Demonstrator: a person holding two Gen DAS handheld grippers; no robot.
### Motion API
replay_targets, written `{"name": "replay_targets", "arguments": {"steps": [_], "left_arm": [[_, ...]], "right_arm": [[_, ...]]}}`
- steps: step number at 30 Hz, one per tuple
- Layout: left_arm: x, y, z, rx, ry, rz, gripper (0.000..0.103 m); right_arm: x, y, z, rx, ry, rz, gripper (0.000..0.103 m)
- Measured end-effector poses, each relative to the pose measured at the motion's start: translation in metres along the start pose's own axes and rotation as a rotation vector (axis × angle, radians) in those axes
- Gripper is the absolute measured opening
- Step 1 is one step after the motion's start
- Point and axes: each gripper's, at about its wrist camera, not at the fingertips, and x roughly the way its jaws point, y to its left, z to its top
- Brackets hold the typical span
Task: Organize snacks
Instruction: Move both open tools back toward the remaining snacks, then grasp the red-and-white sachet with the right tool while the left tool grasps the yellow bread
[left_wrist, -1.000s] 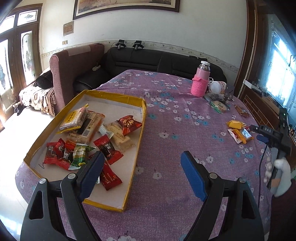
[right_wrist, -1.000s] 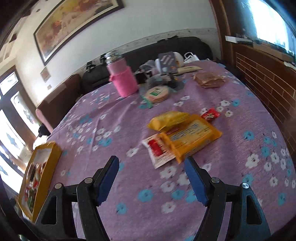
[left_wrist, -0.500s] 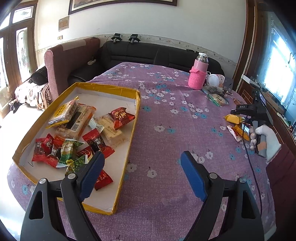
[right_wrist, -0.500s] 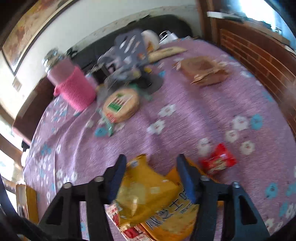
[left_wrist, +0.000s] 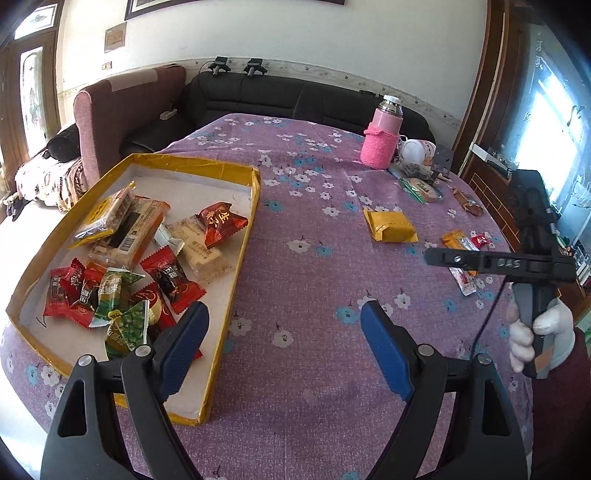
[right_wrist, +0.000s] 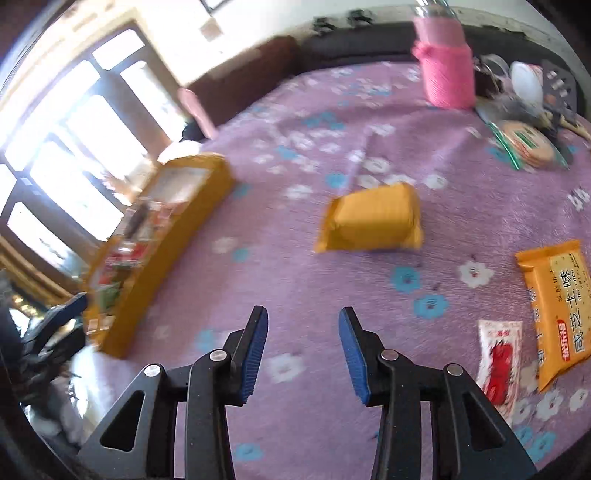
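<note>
Your right wrist view is motion-blurred: the wrappers in the yellow cardboard tray (right_wrist: 166, 236) at nine o'clock smear together, unreadable. The pink knit-sleeved bottle (right_wrist: 445, 70) loses its cap past twelve o'clock. The orange printed snack packet (right_wrist: 557, 306) runs off at three o'clock.

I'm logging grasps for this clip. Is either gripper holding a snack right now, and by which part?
Neither: left gripper and right gripper are open and empty; the yellow-orange snack packet lies loose.
</note>
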Motion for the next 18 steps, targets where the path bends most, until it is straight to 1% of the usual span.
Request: {"name": "replay_targets", "arguments": {"steps": [1, 2, 3, 4, 5, 6, 8, 10, 11, 13, 14, 16, 18], "left_arm": [[0.000, 0.000, 0.000, -0.003, 0.000, -0.006, 0.085], [0.001, 0.001, 0.000, -0.008, 0.003, -0.015, 0.085], [0.002, 0.001, 0.000, -0.014, 0.009, -0.025, 0.085], [0.004, 0.001, -0.001, -0.019, 0.018, -0.039, 0.085], [0.007, 0.000, -0.001, -0.025, 0.030, -0.056, 0.085], [0.010, 0.000, -0.001, -0.032, 0.048, -0.081, 0.085], [0.015, -0.002, 0.003, -0.047, 0.076, -0.134, 0.085], [0.018, -0.007, 0.012, -0.038, 0.080, -0.175, 0.085], [0.019, -0.011, 0.018, -0.025, 0.076, -0.184, 0.085], [0.024, -0.021, 0.035, 0.007, 0.060, -0.201, 0.085], [0.030, -0.029, 0.048, 0.028, 0.053, -0.218, 0.085], [0.047, -0.043, 0.068, 0.062, 0.056, -0.228, 0.085], [0.073, -0.056, 0.086, 0.072, 0.088, -0.254, 0.085]], "right_arm": [[-0.013, -0.002, -0.001, 0.016, -0.037, 0.005, 0.045], [-0.027, -0.005, -0.002, 0.033, -0.083, -0.033, 0.048], [-0.040, -0.009, -0.004, 0.042, -0.127, -0.130, 0.056], [-0.047, -0.014, -0.005, 0.043, -0.154, -0.241, 0.062], [-0.049, -0.019, -0.007, 0.049, -0.158, -0.309, 0.062], [-0.047, -0.027, -0.009, 0.073, -0.152, -0.346, 0.062], [-0.038, -0.039, -0.016, 0.110, -0.132, -0.379, 0.062], [-0.026, -0.048, -0.022, 0.109, -0.110, -0.440, 0.062], [-0.020, -0.050, -0.024, 0.109, -0.101, -0.452, 0.062], [-0.012, -0.057, -0.025, 0.121, -0.100, -0.445, 0.061], [-0.009, -0.057, -0.026, 0.126, -0.104, -0.445, 0.061], [-0.008, -0.059, -0.027, 0.115, -0.111, -0.477, 0.061], [-0.009, -0.054, -0.028, 0.111, -0.105, -0.494, 0.058]]}}
